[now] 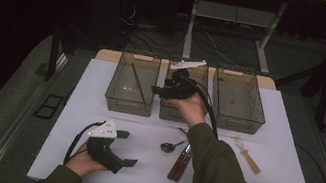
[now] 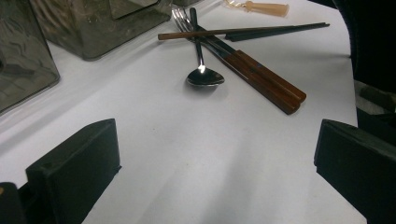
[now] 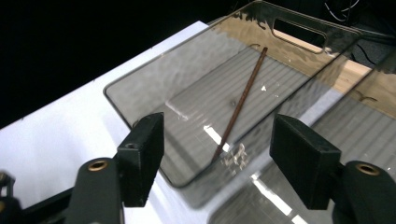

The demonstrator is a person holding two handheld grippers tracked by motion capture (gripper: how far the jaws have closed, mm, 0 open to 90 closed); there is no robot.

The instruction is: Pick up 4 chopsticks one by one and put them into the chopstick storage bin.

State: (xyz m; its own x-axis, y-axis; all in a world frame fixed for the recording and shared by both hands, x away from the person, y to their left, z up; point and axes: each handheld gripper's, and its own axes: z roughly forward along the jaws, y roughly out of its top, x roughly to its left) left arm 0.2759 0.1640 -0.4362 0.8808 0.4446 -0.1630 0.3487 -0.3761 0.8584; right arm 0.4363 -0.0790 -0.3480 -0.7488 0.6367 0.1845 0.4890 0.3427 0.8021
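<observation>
Right gripper [image 1: 157, 89], jaws apart and empty, hangs over the left bin [image 3: 154, 79], where one brown chopstick [image 3: 240, 103] lies. Left gripper [image 1: 126, 148], also apart and empty, rests low on the counter [image 2: 154, 140] near the spoon [image 2: 204, 74].

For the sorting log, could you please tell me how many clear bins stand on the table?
3, in a row along the table's far edge: the left bin holding one chopstick, the middle bin below the right tongs, the right bin.
</observation>
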